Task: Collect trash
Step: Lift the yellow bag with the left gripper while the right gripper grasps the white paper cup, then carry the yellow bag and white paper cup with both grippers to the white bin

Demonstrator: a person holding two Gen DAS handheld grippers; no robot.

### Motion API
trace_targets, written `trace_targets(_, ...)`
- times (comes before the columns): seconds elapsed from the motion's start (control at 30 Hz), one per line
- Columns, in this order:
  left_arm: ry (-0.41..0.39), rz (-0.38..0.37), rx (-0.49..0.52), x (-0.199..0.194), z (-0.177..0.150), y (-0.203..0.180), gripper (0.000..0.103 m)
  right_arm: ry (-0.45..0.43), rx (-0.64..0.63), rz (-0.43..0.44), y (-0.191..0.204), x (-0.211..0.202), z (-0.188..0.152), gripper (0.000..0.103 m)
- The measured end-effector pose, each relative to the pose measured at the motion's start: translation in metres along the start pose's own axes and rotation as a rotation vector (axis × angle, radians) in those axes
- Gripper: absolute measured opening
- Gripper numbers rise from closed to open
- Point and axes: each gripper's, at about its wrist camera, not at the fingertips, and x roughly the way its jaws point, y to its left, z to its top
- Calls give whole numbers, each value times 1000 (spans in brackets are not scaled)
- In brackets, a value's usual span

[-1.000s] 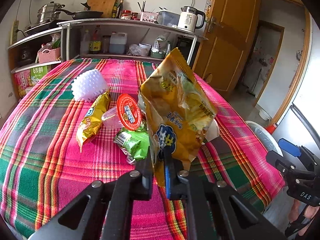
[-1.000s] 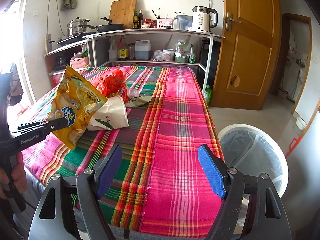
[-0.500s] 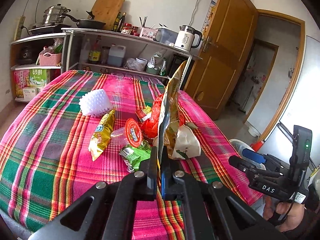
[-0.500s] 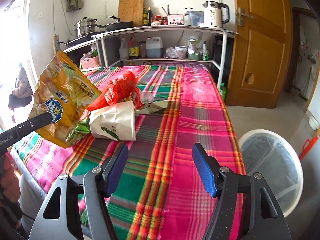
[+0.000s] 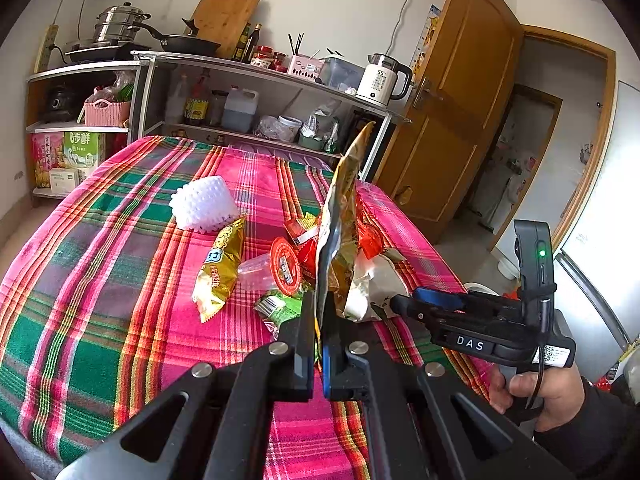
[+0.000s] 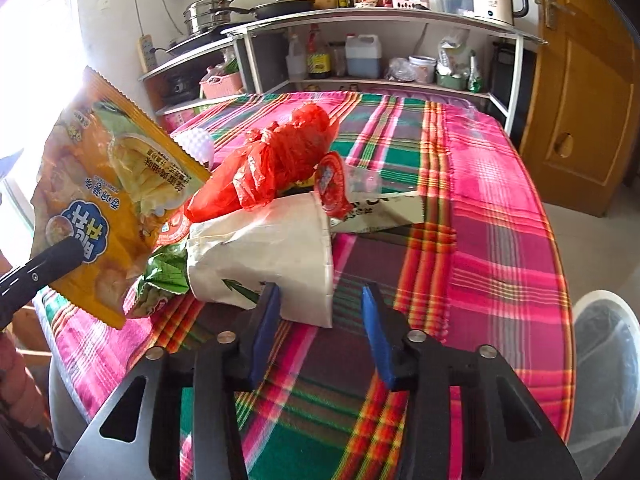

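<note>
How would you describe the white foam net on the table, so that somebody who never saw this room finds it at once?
Start at the table with the pink and green plaid cloth. The trash lies in a heap; on its far side, toward the kitchen shelves, sits the white foam net sleeve. It alone is plain white, bumpy and unprinted, touching the small gold snack packet.

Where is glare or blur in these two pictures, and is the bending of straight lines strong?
Right wrist view: strong window glare at upper left washes out the wall behind the yellow snack bag; the tablecloth near the lens is slightly soft. Left wrist view: even light, sharp; fisheye bends the door and leaves dark corners.
</note>
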Motion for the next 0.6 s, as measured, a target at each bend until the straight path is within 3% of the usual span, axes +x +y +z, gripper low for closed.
trace_targets(0.03, 2, 0, -2, 1, 0, 1, 2, 2, -4, 4, 1, 1, 1, 28)
trace_targets(0.17, 10, -3, -8, 5, -2, 2, 2, 6, -9, 10, 2, 1, 0, 18)
trace_targets(0.23, 11, -5, -7, 5, -2, 1, 2, 5, -5, 3, 1, -1, 0, 4)
trace_targets(0.6, 3, 8, -2, -2, -3, -3, 2, -13, 13, 30, -4, -16, -7, 2)
